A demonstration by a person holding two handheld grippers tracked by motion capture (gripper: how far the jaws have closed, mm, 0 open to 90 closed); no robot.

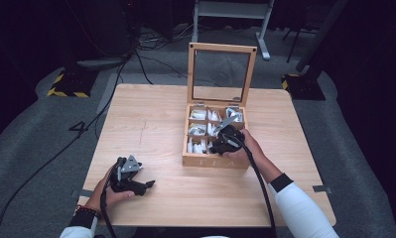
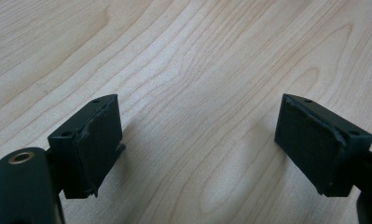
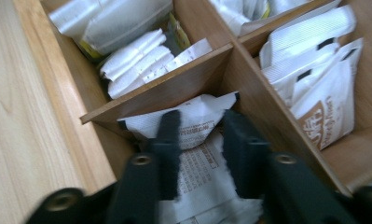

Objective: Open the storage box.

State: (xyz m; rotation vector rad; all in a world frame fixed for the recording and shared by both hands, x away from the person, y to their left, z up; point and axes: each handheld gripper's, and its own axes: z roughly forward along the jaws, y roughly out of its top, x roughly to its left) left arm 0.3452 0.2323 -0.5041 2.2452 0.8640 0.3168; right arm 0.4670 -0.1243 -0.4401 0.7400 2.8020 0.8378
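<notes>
Black jaws of our right gripper (image 3: 200, 140) rise closest to the lens, dipped into the front compartment of the tea box (image 1: 215, 161), and between them sits a white tea sachet (image 3: 193, 123). It is thin crinkled paper with small grey print and a torn-looking top edge, standing upright against the wooden divider. Our pads flank it from both sides, part-way apart, but the picture is blurred and we cannot tell whether they actually press on it. More white sachets (image 3: 314, 88) pack the neighbouring compartment beyond the divider, one with brown lettering, and others fill the compartment further back.

From above, we see the tea box standing on the wooden table (image 1: 151, 119) with its glass-paned lid (image 1: 220, 74) propped upright at its far side. Well to the left of the box and nearer us, our left gripper (image 1: 148, 184) rests low over bare wood, jaws spread wide with nothing between them.
</notes>
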